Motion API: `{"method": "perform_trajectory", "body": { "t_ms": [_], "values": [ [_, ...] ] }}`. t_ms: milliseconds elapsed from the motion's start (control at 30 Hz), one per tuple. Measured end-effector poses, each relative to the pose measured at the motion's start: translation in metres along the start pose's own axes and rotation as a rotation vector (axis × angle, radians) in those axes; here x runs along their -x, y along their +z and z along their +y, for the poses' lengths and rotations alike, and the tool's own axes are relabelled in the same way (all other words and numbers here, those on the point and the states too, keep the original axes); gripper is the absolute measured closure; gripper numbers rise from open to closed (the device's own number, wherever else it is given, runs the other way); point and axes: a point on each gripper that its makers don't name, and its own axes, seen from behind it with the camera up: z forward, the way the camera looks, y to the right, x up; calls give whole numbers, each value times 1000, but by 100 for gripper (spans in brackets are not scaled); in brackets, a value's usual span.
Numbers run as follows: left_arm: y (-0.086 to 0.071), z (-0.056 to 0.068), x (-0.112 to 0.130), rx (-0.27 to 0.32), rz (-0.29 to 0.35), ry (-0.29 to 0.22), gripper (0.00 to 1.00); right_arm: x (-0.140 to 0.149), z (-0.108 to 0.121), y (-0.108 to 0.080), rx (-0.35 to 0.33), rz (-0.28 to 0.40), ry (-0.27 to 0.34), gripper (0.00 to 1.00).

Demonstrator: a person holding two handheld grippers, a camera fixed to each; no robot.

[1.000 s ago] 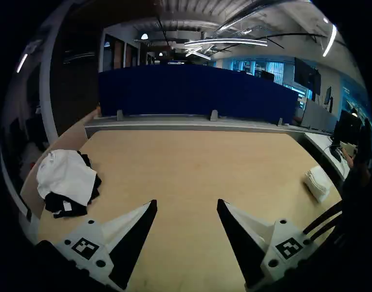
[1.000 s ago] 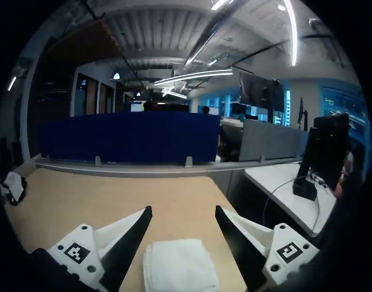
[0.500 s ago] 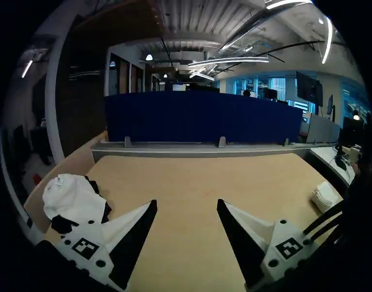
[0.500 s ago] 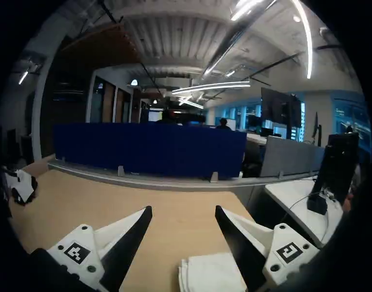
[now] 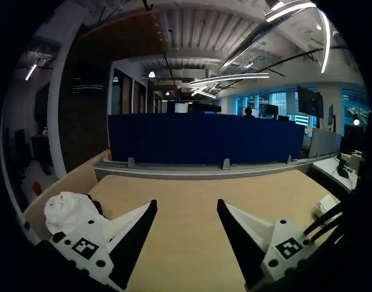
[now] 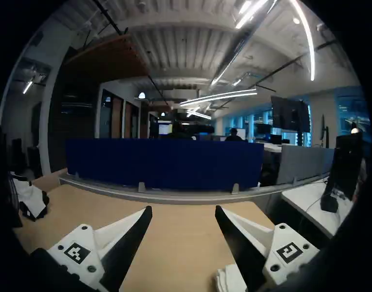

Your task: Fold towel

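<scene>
Both claws are seen open: the left claw point(image 5: 186, 202) is held with its two fingers spread wide apart and nothing between them, and the right claw point(image 6: 183, 208) is likewise spread, with nothing gripped. Each is held above the wooden bench point(image 5: 186, 190), pointed toward the far edge.

A folded towel point(image 6: 229, 281), white, is seen at the bottom of the right gripper view, lying on the bench point(image 6: 181, 238) just beside the inner edge of that claw's right-hand finger and partly hidden by it. Whether it is touched by the finger cannot be told. In the left gripper view the same folded towel point(image 5: 326, 203) is seen small, near the right edge of the bench, well apart from the left claw.

A cloth pile point(image 5: 66, 212), white on top with black underneath, is lying at the left corner of the bench, partly covered by the left-hand finger of the left claw. In the right gripper view the cloth pile point(image 6: 32, 202) is seen far off at the left edge.

A blue partition point(image 5: 205, 138) is stood along the far side of the bench, held on a grey rail; it is also seen in the right gripper view point(image 6: 166, 163). To the right, a dark monitor point(image 6: 344, 165) is stood on a white desk point(image 6: 307, 204) beside the bench. Strip lights point(image 6: 310, 39) are hung from the open ceiling.
</scene>
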Motion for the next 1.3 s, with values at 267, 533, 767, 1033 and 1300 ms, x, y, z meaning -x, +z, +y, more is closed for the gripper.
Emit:
{"method": "perform_trajectory", "body": {
  "t_ms": [267, 533, 767, 1033, 1300],
  "values": [
    [3, -6, -2, -3, 26, -7, 9, 1, -23, 5, -14, -6, -1, 0],
    [2, -9, -6, -7, 62, 11, 9, -6, -44, 7, -24, 6, -5, 0],
    [1, -11, 1, -17, 85, 6, 8, -5, -60, 11, -25, 12, -1, 0],
    [11, -5, 9, -17, 114, 46, 9, -11, -78, 13, -29, 12, 2, 0],
    [24, -10, 23, -38, 142, 91, 9, -13, -100, 13, -48, 3, 25, 0]
  ]
}}
